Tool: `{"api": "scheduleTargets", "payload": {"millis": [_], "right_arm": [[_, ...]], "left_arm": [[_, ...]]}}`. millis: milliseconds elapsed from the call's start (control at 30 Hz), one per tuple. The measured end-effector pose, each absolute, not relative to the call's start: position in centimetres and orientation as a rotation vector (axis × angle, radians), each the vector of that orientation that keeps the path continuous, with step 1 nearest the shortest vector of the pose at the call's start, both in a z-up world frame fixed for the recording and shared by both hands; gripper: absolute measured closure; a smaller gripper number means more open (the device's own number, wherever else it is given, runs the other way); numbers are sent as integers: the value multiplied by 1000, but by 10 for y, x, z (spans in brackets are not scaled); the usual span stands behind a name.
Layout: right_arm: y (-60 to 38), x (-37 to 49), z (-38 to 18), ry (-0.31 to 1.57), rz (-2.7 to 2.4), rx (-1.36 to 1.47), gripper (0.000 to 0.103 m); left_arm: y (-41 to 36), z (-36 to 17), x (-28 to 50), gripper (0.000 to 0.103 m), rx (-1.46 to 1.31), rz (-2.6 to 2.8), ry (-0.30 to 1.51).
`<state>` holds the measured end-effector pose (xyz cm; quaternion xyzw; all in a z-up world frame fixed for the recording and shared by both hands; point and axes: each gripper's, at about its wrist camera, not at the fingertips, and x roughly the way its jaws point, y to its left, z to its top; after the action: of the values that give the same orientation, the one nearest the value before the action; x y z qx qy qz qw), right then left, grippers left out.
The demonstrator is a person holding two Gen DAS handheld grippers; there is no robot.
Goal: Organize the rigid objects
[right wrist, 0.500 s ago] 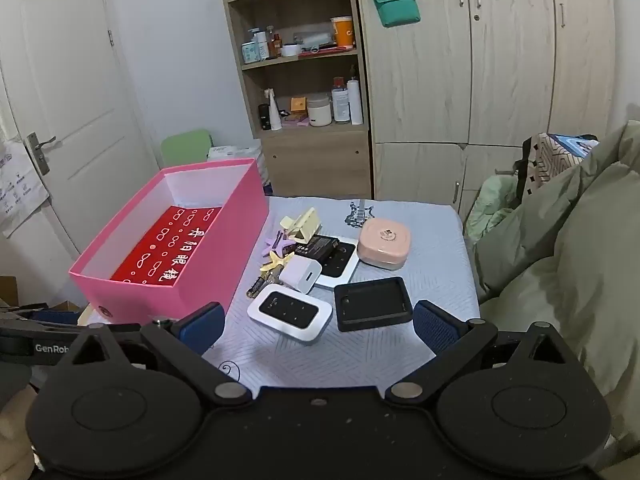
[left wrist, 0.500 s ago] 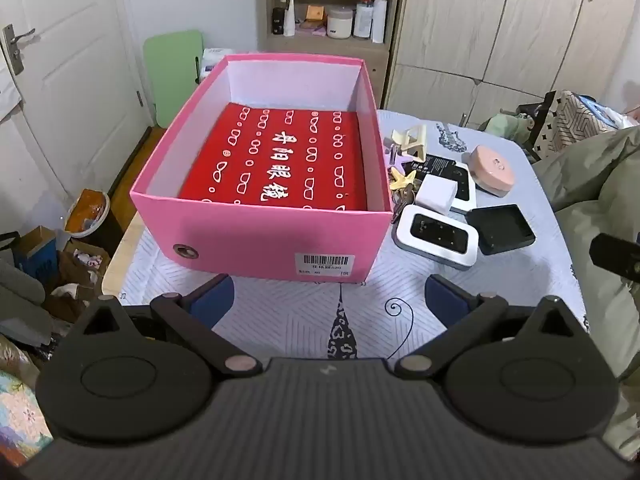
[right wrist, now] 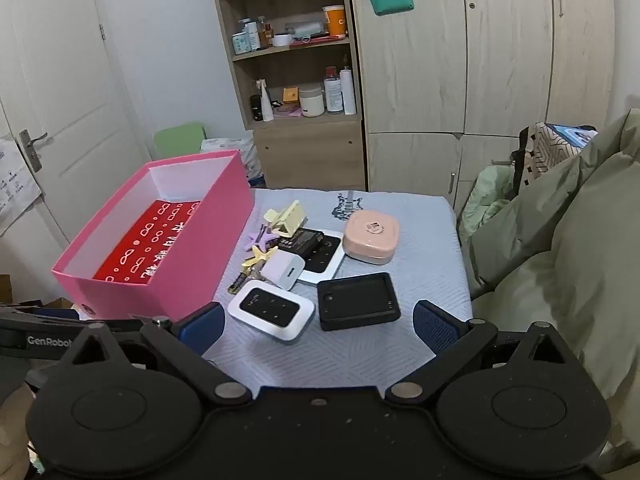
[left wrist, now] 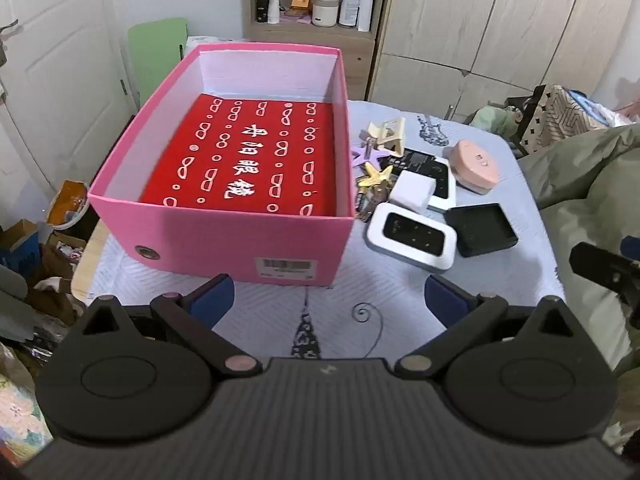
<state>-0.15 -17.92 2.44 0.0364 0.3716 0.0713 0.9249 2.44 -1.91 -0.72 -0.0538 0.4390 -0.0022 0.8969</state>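
Note:
A pink box (left wrist: 224, 236) (right wrist: 192, 264) with a red printed sheet on its floor stands on the table's left. Right of it lies a cluster: a white-and-black device (left wrist: 410, 236) (right wrist: 271, 309), a black square tray (left wrist: 480, 230) (right wrist: 358, 301), a white charger cube (left wrist: 412, 192) (right wrist: 284, 268), a pink round case (left wrist: 474, 166) (right wrist: 372, 236), a yellow clip (left wrist: 386, 132) (right wrist: 285, 218), star-shaped pieces (left wrist: 372, 172) and a second flat device (right wrist: 322, 258). My left gripper (left wrist: 330, 300) hangs open in front of the box. My right gripper (right wrist: 316, 326) stays open, just short of the cluster, with nothing between its fingers.
The table wears a pale blue patterned cloth (left wrist: 360, 312) (right wrist: 420, 216). Olive bedding (right wrist: 560, 248) rises at the right edge. A shelf unit with bottles (right wrist: 296, 92) and wardrobes stand behind. Clutter lies on the floor at the left (left wrist: 36, 248). The right gripper's side (left wrist: 604, 268) shows at the left view's right edge.
Both views have shifted only slightly; the box and the cluster sit a little closer in the left wrist view. Nothing was taken hold of or moved.

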Motion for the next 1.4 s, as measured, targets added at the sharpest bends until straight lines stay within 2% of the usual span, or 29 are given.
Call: {"api": "scheduleTargets", "payload": {"millis": [467, 1400], "right_arm": [[-201, -1, 21, 752, 145, 90, 1], [-191, 1, 7, 795, 160, 74, 1]], "left_arm": [[-40, -8, 19, 2, -47, 1, 873], [-31, -8, 11, 0, -36, 36, 846]]}}
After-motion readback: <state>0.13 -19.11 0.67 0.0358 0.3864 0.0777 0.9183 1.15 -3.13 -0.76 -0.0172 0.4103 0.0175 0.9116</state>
